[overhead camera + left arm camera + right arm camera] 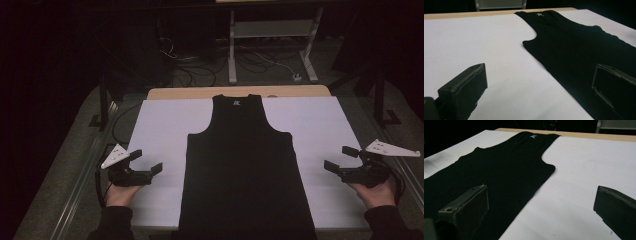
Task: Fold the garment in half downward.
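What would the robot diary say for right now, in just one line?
garment: black tank top flat on white sheet | left hand-held gripper: open, empty, beside its left edge | right hand-held gripper: open, empty, beside its right edge

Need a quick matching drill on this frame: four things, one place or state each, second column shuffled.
1. black sleeveless tank top
2. white sheet covering the table
3. left gripper
4. right gripper

a. jaws open, beside the top's right edge in the high view
b. lying flat, neckline at the far end
c. jaws open, beside the top's left edge in the high view
d. spread under the garment

Pairs: 1-b, 2-d, 3-c, 4-a
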